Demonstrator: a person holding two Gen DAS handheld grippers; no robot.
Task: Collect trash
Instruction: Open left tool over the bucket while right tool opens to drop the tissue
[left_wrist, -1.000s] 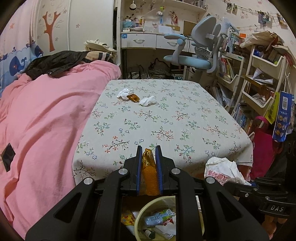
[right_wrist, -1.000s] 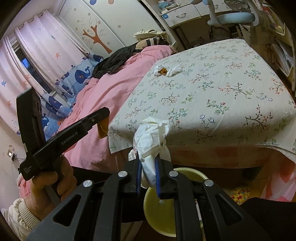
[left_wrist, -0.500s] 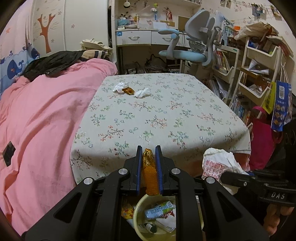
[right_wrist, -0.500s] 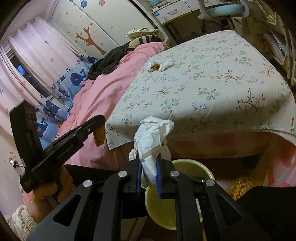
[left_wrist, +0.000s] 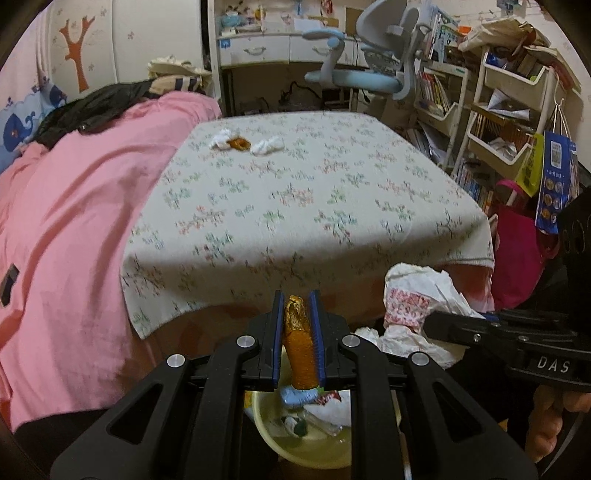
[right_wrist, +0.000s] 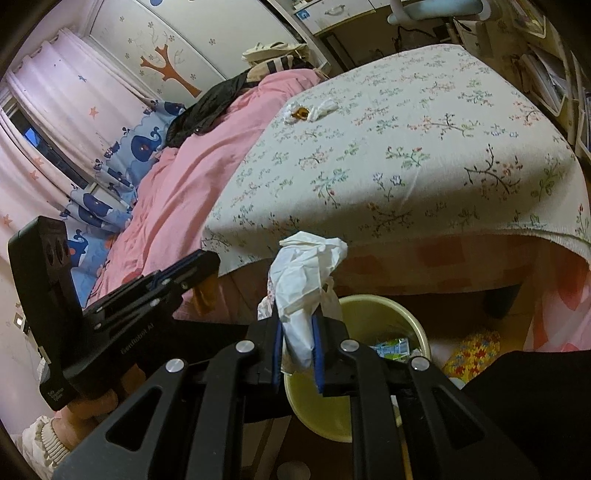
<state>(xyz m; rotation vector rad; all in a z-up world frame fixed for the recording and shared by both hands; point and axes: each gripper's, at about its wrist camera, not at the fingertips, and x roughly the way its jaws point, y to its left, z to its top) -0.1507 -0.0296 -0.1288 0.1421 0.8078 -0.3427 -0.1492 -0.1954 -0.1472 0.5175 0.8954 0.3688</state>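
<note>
My left gripper (left_wrist: 296, 301) is shut on an orange-gold wrapper (left_wrist: 298, 339), held above the yellow bin (left_wrist: 306, 454) on the floor by the bed's foot. My right gripper (right_wrist: 298, 325) is shut on a crumpled white plastic bag (right_wrist: 304, 269) over the same bin (right_wrist: 384, 306); that bag (left_wrist: 417, 299) also shows at the right of the left wrist view. The bin holds several wrappers and a small carton. Far up the floral bed cover (left_wrist: 295, 192) lie two white tissues (left_wrist: 266, 144) and a brown wrapper (left_wrist: 238, 143).
A pink duvet (left_wrist: 74, 206) with dark clothes fills the left side. A desk chair (left_wrist: 365, 74) and crowded shelves (left_wrist: 509, 110) stand at the back and right. A red bag (left_wrist: 517, 254) hangs by the bed's right corner. A person's hand (right_wrist: 85, 410) grips the left tool.
My left gripper has drawn back and sunk toward the bin, so the bed edge looks farther off. The right gripper with the bag has stayed nearly in place over the bin.
</note>
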